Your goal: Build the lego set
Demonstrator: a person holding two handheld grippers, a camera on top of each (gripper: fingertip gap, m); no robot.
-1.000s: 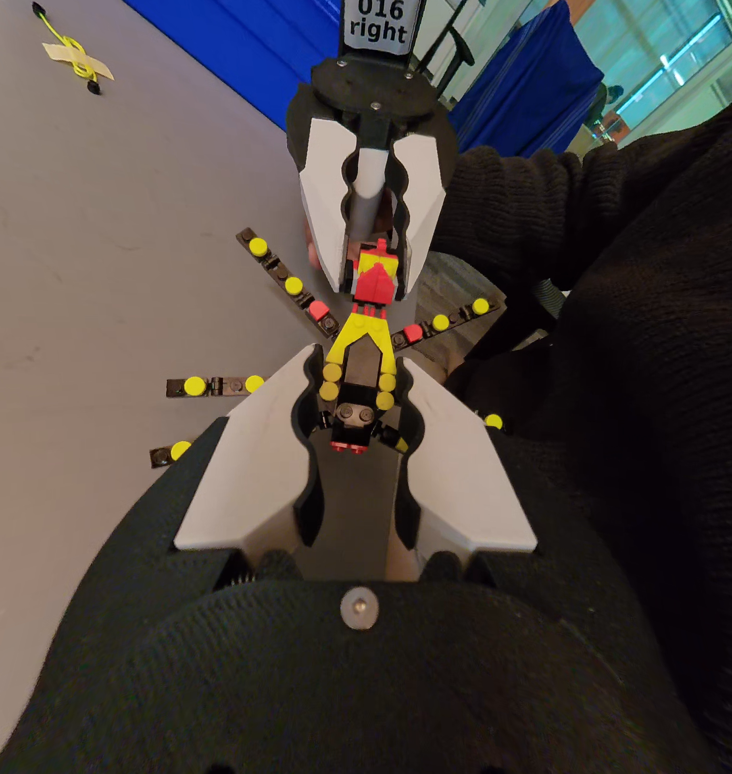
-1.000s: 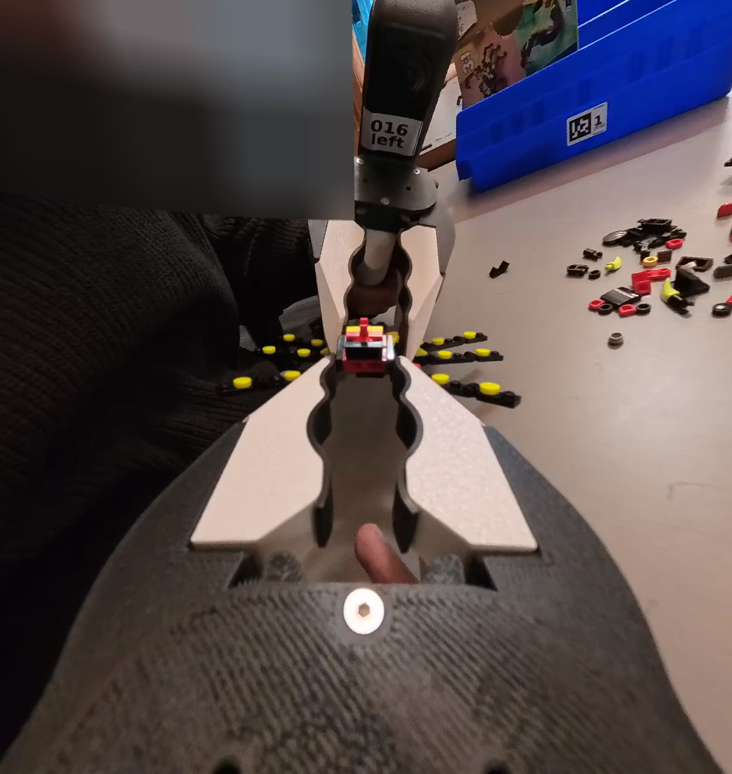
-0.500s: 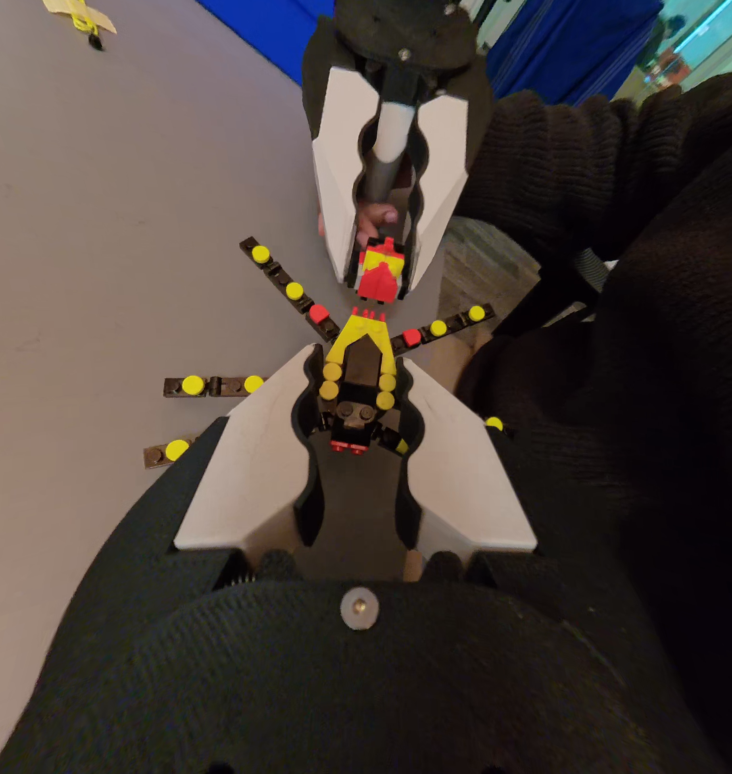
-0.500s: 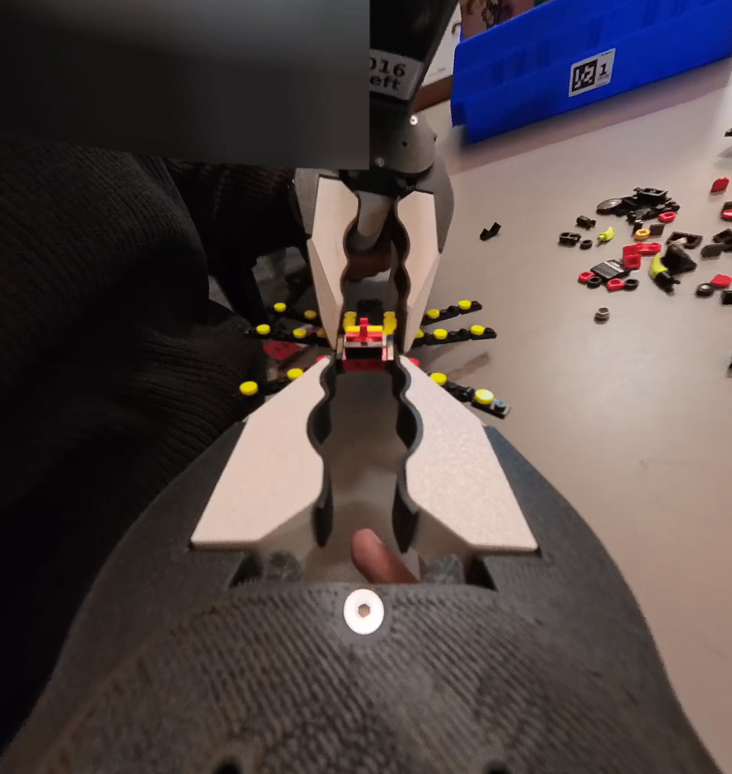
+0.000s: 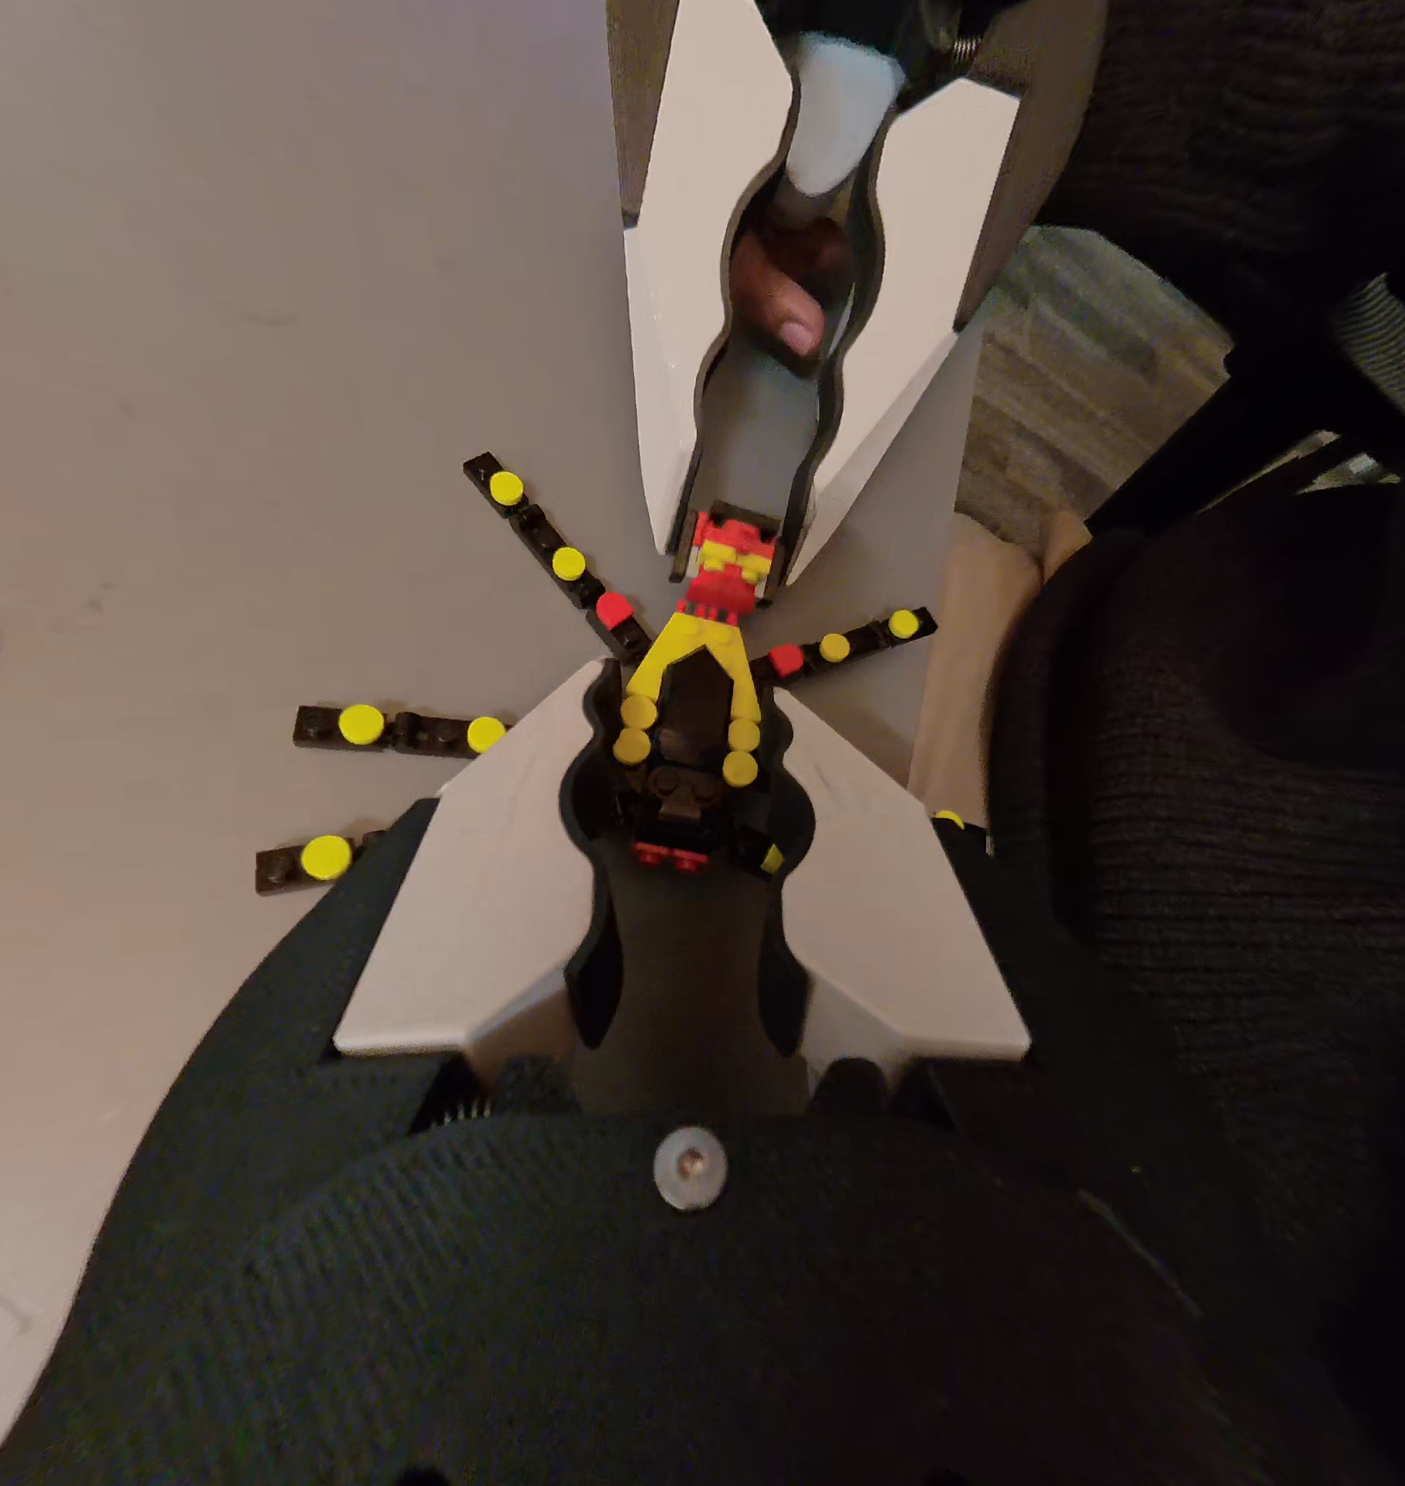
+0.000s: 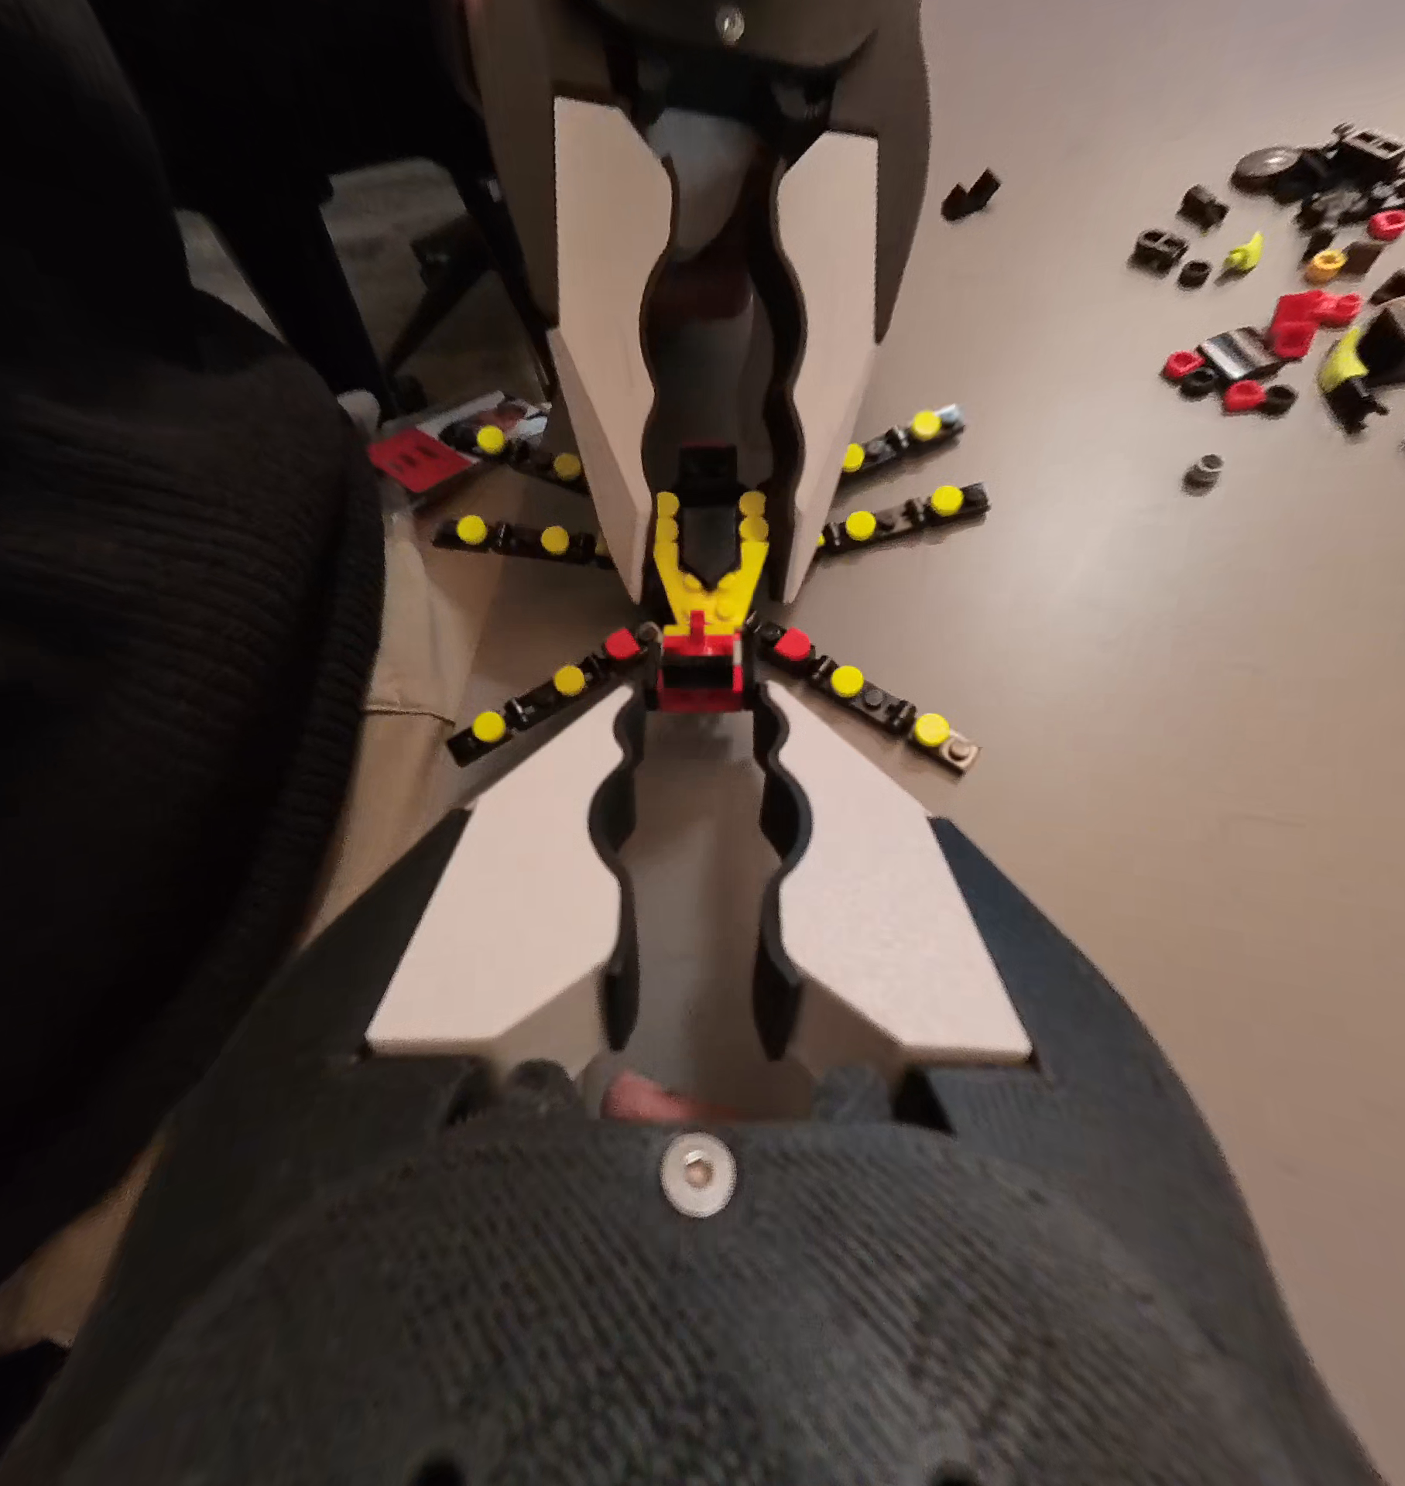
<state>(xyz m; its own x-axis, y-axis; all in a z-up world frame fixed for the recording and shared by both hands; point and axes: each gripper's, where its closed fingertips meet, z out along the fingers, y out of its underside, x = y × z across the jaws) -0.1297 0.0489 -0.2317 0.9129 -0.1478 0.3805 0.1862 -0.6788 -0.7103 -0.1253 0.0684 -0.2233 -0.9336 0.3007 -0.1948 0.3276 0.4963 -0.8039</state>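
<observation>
Left gripper (image 5: 687, 724) is clamped on the spider body (image 5: 687, 732), black with yellow trim, fingers (image 5: 490, 844) pressing both its sides. The body sits between the tips, above the grey table (image 5: 200, 322); whether it touches the surface, can't tell.

Right gripper (image 6: 699, 716) faces it head-on and pinches the red and yellow head block (image 6: 699, 679) at its very tips. In the left wrist view the same right gripper (image 5: 731, 555) comes in from the top, with the head block (image 5: 727, 563) touching the yellow front end of the body. Whether the joint is fully seated, can't tell.

Legs (image 5: 550, 547) are black jointed strips with yellow round studs and a red stud near the body, fanning out on both sides. Left-side legs lie over the table; a right-side leg (image 5: 852, 643) reaches past the table edge toward the person's dark knit sleeve (image 5: 1205, 804).

Right wrist view: the left gripper (image 6: 711, 563) is opposite, body (image 6: 707, 555) in its tips, legs (image 6: 868, 699) spread both ways. Loose parts pile (image 6: 1310, 314), black, red and yellow, lies well off to the right on the table (image 6: 1085, 884), with one small grey round piece (image 6: 1204, 470) apart from it. This view is slightly blurred.
</observation>
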